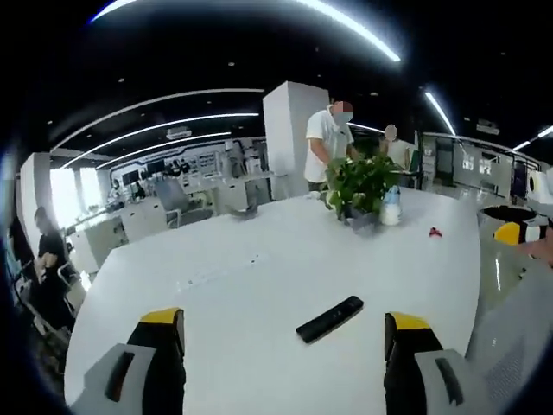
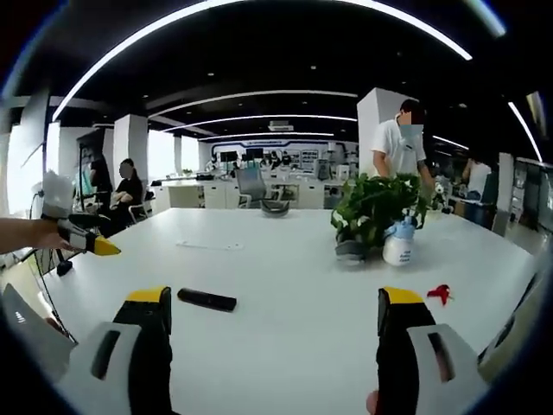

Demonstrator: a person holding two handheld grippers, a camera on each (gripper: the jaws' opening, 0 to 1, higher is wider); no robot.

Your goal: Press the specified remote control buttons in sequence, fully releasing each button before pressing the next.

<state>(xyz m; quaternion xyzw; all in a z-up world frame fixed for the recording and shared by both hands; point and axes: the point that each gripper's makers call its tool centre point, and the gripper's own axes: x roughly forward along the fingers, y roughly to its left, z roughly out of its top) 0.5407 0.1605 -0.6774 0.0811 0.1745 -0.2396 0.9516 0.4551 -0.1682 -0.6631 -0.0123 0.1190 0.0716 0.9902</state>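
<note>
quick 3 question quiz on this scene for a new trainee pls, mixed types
1. True or false: the remote is held in the left gripper.
2. Multiple choice: what stands right beside the plant? A) a white spray bottle B) a laptop C) a mug
3. Short answer: what small red thing lies on the table, and on which side of the right gripper view?

Key
1. False. The remote lies flat on the table between the open jaws, untouched.
2. A, the spray bottle.
3. A small red object too small to identify, on the right of that view, near the right gripper.
</note>
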